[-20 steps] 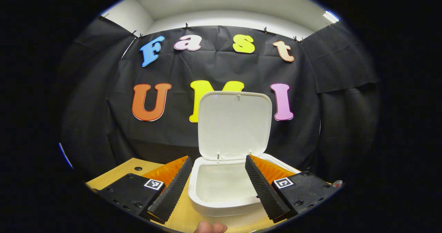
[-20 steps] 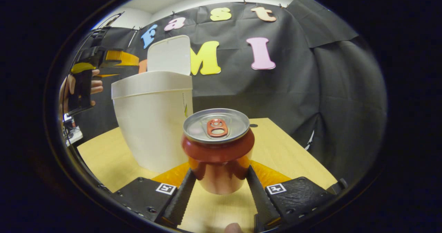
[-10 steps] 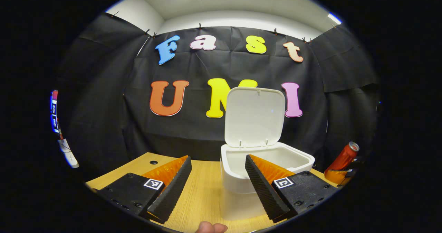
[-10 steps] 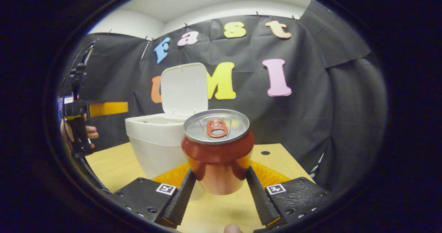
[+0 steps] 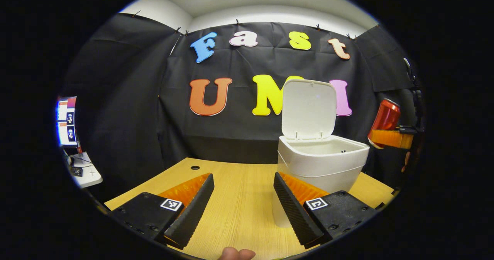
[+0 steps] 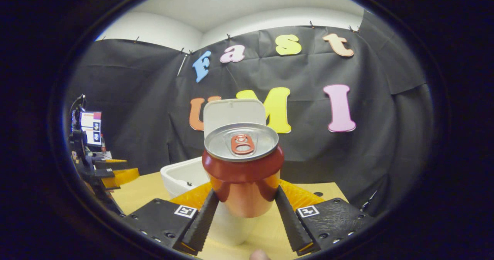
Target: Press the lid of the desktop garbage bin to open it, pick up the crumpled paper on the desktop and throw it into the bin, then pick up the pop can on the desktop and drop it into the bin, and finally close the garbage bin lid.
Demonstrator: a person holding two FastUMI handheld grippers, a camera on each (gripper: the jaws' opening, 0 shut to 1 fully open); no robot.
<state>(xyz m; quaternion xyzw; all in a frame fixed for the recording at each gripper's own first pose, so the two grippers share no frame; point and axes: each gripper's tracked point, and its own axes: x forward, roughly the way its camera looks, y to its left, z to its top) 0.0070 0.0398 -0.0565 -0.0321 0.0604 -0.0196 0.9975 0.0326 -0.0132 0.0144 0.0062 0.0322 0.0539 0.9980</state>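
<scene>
My right tool (image 6: 243, 223) carries a pop can (image 6: 242, 179) with a glossy red body, a silver top and a red pull tab. The garbage bin (image 5: 321, 163) is plain white, and so is its raised lid (image 5: 308, 108). The surface (image 5: 235, 198) under them is pale wood with a fine straight grain. Each tool body bears a small black-and-white square marker (image 5: 171, 204).

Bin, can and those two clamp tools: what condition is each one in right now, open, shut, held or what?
White plastic desktop bin: lid open, standing upright.
Red metal pop can: upright, unopened, lifted and clamped.
Right hand-held gripper: shut on the can, raised above table level near the bin.
Left hand-held gripper: open, holding nothing, over the wooden table.
</scene>
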